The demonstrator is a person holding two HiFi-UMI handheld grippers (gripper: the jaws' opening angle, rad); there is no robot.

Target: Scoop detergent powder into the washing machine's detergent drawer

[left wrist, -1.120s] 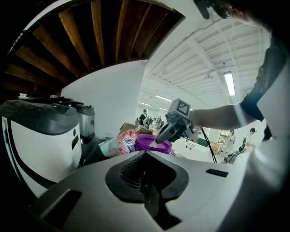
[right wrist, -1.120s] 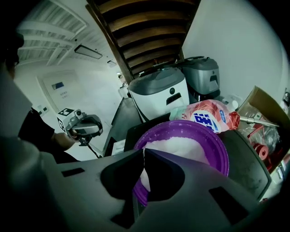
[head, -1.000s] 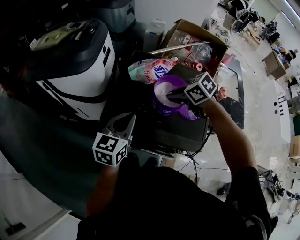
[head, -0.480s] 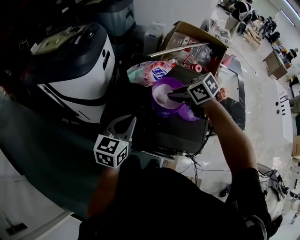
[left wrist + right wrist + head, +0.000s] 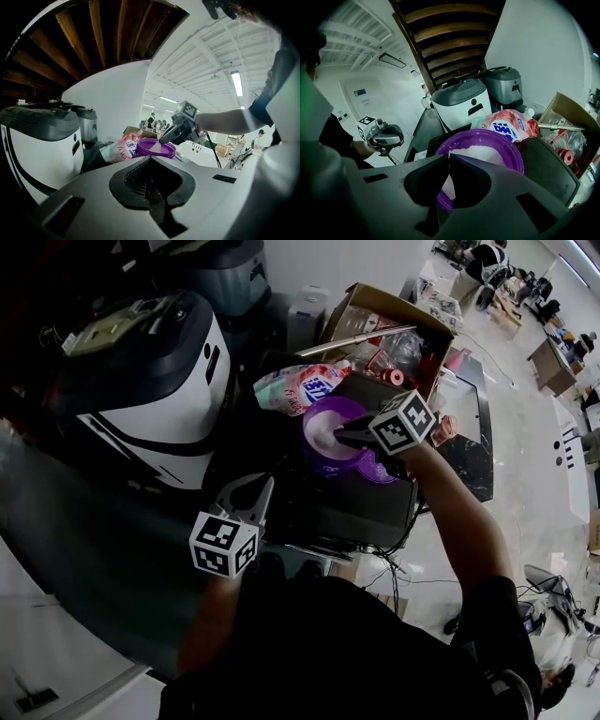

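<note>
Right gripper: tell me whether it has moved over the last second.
No. The right gripper still holds its white scoop at the right side of the purple tub, beside the pink pouch; only the camera drifted slightly.

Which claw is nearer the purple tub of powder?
Right. The right claw holds a scoop in the purple tub of powder; the left claw hangs apart, toward the person.

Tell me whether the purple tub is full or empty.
Partly full: white powder lies inside the open purple tub, below its rim.
</note>
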